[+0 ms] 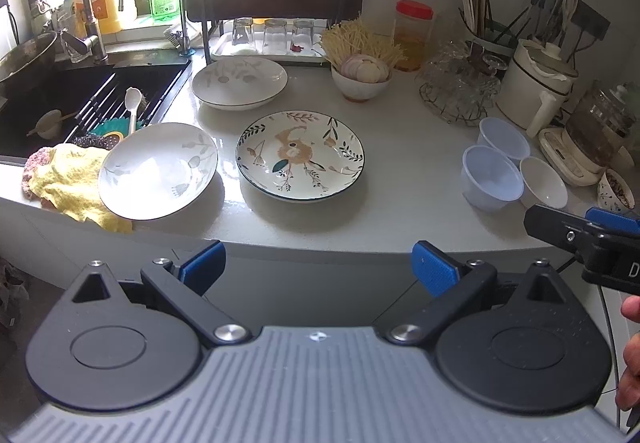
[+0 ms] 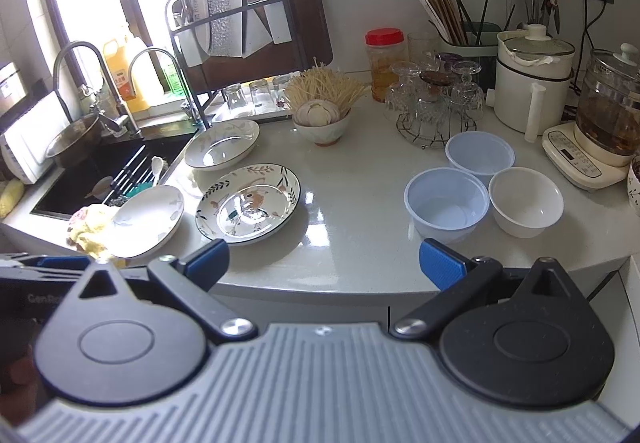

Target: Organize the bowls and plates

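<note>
Three plates lie on the white counter point(image 1: 400, 179): a flower-patterned plate point(image 1: 300, 155) point(image 2: 248, 203) in the middle, a white plate point(image 1: 158, 171) point(image 2: 148, 221) leaning on a yellow cloth point(image 1: 76, 183) at the left, and a white plate point(image 1: 239, 82) point(image 2: 222, 143) behind. Two pale blue plastic bowls point(image 2: 447, 203) point(image 2: 480, 151) and a white bowl point(image 2: 526, 201) stand at the right; they also show in the left wrist view point(image 1: 492, 177). My left gripper point(image 1: 318, 267) is open and empty before the counter edge. My right gripper point(image 2: 324, 263) is open and empty, its side visible in the left wrist view point(image 1: 584, 239).
A black sink point(image 1: 80, 99) with taps lies at the left. A dish rack point(image 2: 240, 35), upturned glasses point(image 2: 432, 99), a bowl of garlic and noodles point(image 2: 324, 119), a red-lidded jar point(image 2: 384, 59), a chopstick holder point(image 2: 460, 27) and kettles point(image 2: 532, 79) crowd the back and right.
</note>
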